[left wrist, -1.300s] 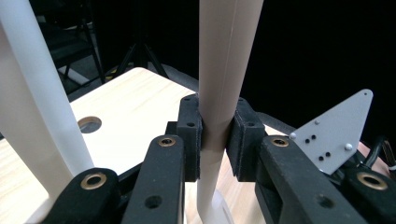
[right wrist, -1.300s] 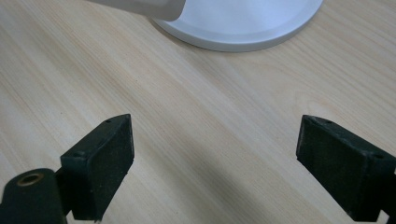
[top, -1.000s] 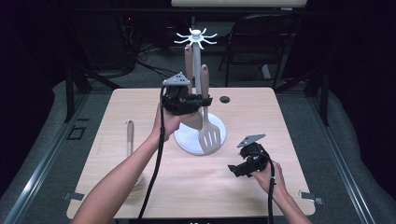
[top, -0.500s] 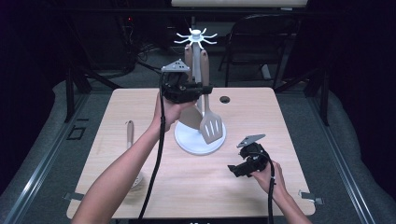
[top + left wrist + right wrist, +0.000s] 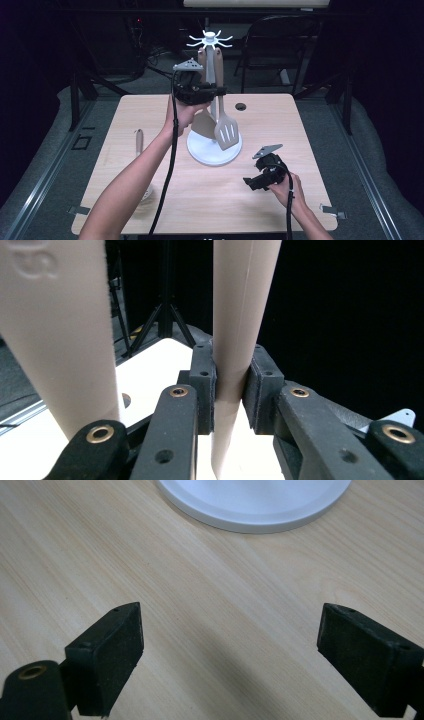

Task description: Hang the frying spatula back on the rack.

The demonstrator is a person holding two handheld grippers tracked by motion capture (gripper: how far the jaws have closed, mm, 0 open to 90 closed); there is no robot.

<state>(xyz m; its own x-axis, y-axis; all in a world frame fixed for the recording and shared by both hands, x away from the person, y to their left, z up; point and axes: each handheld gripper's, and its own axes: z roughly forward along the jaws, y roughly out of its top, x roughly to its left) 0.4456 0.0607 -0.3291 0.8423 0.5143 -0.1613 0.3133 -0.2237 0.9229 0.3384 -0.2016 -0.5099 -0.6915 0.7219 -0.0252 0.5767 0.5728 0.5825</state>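
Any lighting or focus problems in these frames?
High view: table evenly lit, surroundings near black, the white rack top glares a little. Left gripper view: the near handle at left is soft and blown bright; the gripped handle is sharper. Right gripper view: sharp wood grain, soft shadow between the open claw.

The right gripper points down at the wooden table, with its two black jaws rising from the lower left and lower right corners and standing wide apart. Nothing lies between the pads; bare wood grain shows across the gap, crossed by a soft shadow. The curved rim of a white base rests on the table at the top edge, well beyond the jaw tips.
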